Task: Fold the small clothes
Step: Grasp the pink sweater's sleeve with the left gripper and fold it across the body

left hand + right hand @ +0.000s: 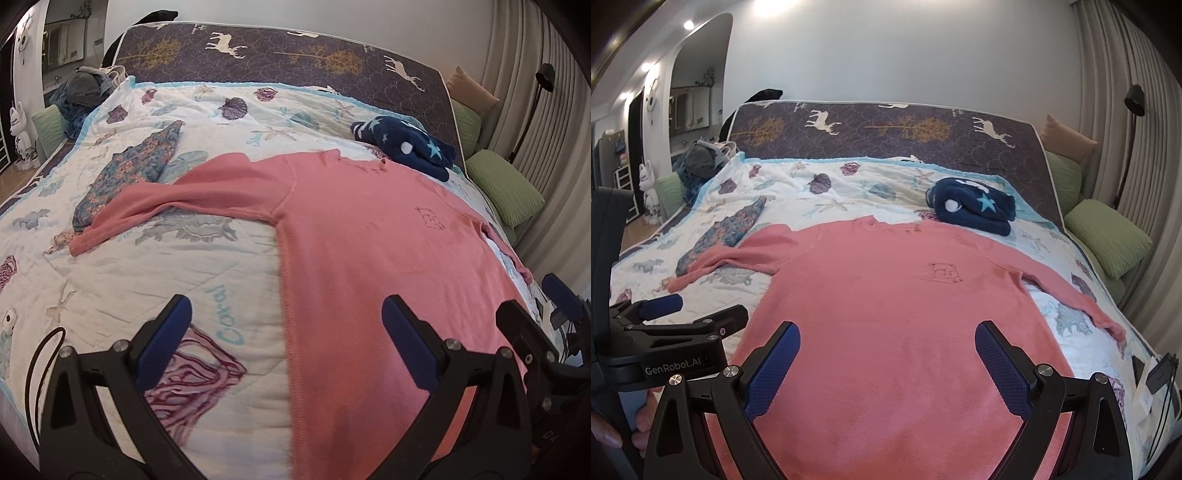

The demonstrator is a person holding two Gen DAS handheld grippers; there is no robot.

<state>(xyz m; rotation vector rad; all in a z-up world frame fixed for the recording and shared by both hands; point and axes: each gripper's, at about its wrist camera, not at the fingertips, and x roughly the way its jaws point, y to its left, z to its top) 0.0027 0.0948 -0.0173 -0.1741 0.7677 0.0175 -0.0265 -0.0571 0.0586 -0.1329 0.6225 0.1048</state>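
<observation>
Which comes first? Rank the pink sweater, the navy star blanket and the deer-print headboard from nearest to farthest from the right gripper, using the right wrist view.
From the right gripper:
1. Pink sweater, spread flat directly beneath and ahead.
2. Navy star blanket, folded, beyond the collar, right of centre.
3. Deer-print headboard, upright at the bed's far end.

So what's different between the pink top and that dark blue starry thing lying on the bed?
The pink top is spread flat with both sleeves stretched out; the dark blue starry garment is bundled into a thick lump. The pink top is plain apart from a small outline drawing on the chest; the blue one carries pale stars. The pink top lies nearest the grippers; the blue one sits beyond its collar, toward the headboard. Both rest on the seashell quilt.
</observation>
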